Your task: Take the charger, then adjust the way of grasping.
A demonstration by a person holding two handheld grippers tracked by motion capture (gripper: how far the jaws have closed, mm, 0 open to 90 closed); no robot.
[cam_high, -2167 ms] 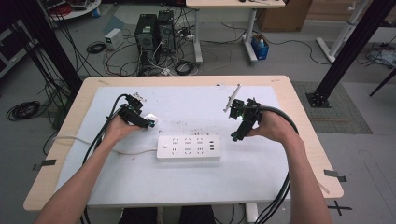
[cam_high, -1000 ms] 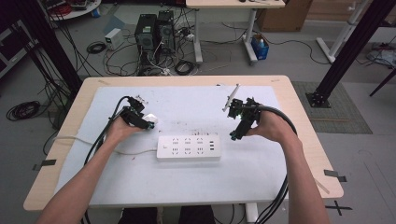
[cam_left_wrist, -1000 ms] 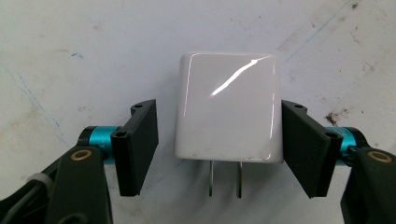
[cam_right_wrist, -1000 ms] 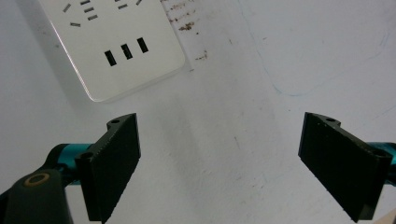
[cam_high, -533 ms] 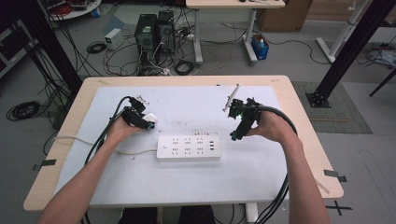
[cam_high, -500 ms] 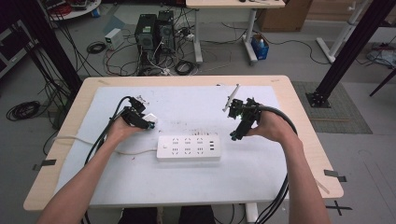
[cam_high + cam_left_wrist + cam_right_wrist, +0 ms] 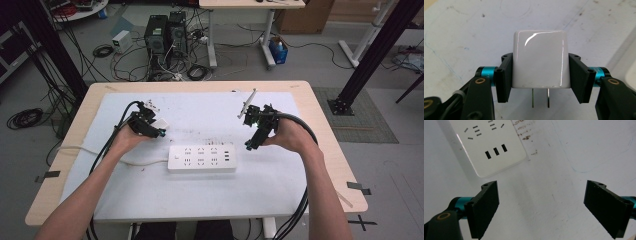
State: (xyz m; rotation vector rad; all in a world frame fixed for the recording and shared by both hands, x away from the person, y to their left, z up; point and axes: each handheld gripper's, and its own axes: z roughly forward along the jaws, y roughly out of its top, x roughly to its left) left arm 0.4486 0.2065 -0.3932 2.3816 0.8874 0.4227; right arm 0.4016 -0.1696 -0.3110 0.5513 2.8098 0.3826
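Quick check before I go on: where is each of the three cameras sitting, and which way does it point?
High view: above the person's side, looking forward and down on the table; both forearms, left gripper, right gripper.
Left gripper view: rides the left gripper, looking along jaws clamped on a white plug adapter.
Right gripper view: rides the right gripper, jaws wide apart, looking down at the power strip.
Shared: the power strip shows in the high and right gripper views.

Glossy white plug (image 7: pixel 540 60), silver prongs, sat between black jaws with teal barrels. White power strip (image 7: pixel 202 158); white mat (image 7: pixel 210 115) brown-stained at 12.
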